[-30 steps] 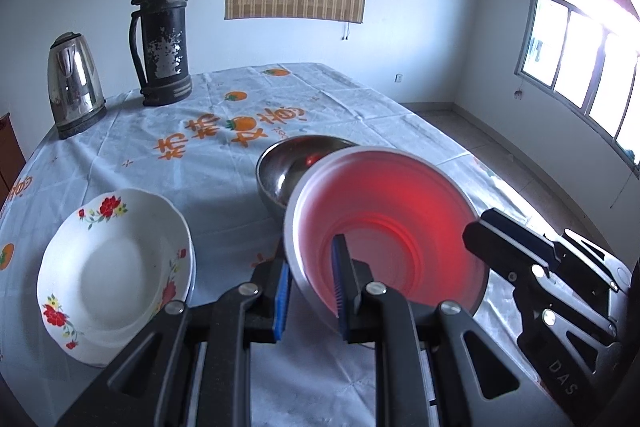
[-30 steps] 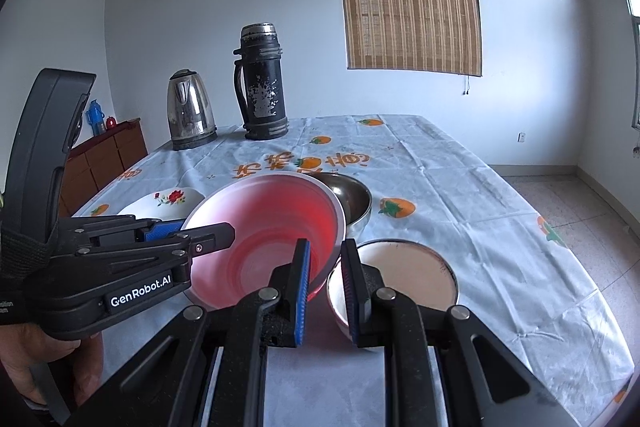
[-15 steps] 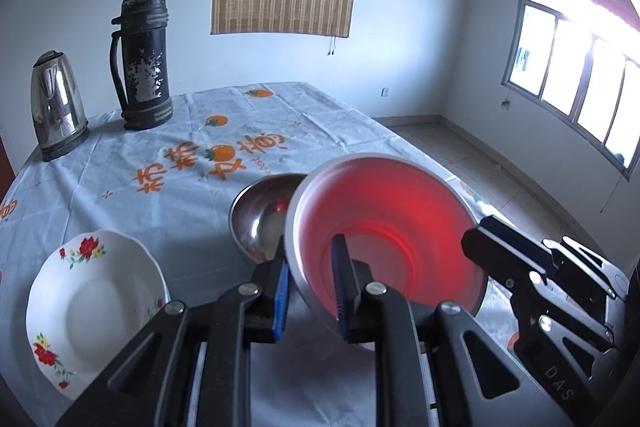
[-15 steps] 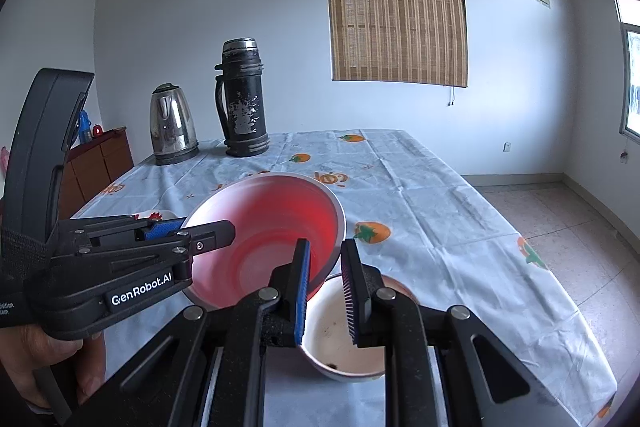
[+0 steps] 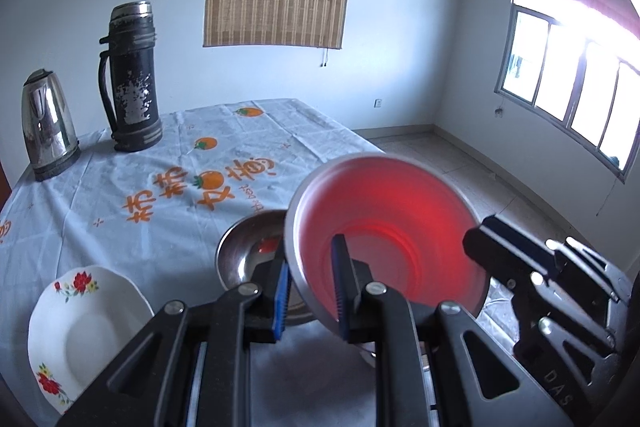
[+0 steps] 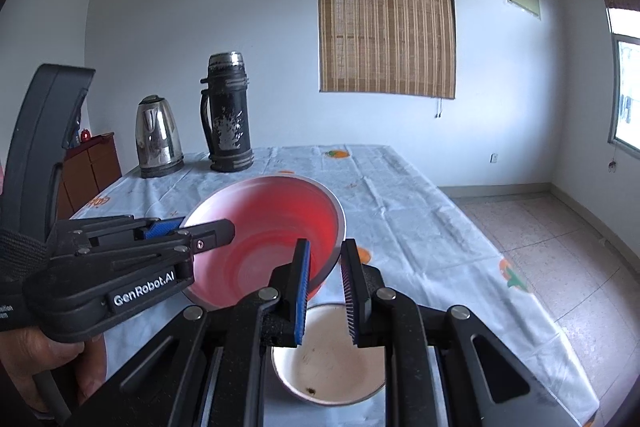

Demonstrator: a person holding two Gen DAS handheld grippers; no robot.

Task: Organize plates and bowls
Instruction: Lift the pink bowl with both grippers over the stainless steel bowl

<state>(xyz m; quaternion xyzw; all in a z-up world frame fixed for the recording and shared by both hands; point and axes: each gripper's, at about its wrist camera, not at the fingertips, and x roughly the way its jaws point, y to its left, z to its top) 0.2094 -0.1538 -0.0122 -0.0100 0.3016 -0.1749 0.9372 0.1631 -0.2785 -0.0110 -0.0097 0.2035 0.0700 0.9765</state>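
A bowl (image 5: 384, 239), red inside and metal outside, hangs tilted above the table. My left gripper (image 5: 310, 267) is shut on its near-left rim, one pad inside and one outside. On the opposite rim my right gripper (image 6: 324, 263) is shut, also pinching the wall. Each gripper shows in the other's view: the right gripper (image 5: 512, 251) and the left gripper (image 6: 216, 227). A steel bowl (image 5: 248, 251) rests on the cloth behind the red bowl. A white flowered plate (image 5: 80, 323) lies at lower left. Under the right gripper sits a white bowl (image 6: 332, 363).
A steel kettle (image 5: 48, 125) and a tall dark thermos (image 5: 130, 79) stand at the table's far left corner. The patterned tablecloth (image 5: 160, 195) covers the table. A wooden cabinet (image 6: 88, 167) is beyond the left edge. A person's hand (image 6: 40, 367) holds the left gripper.
Both grippers have risen with the red bowl held between them. The plate, steel bowl and white bowl have dropped lower in both views.
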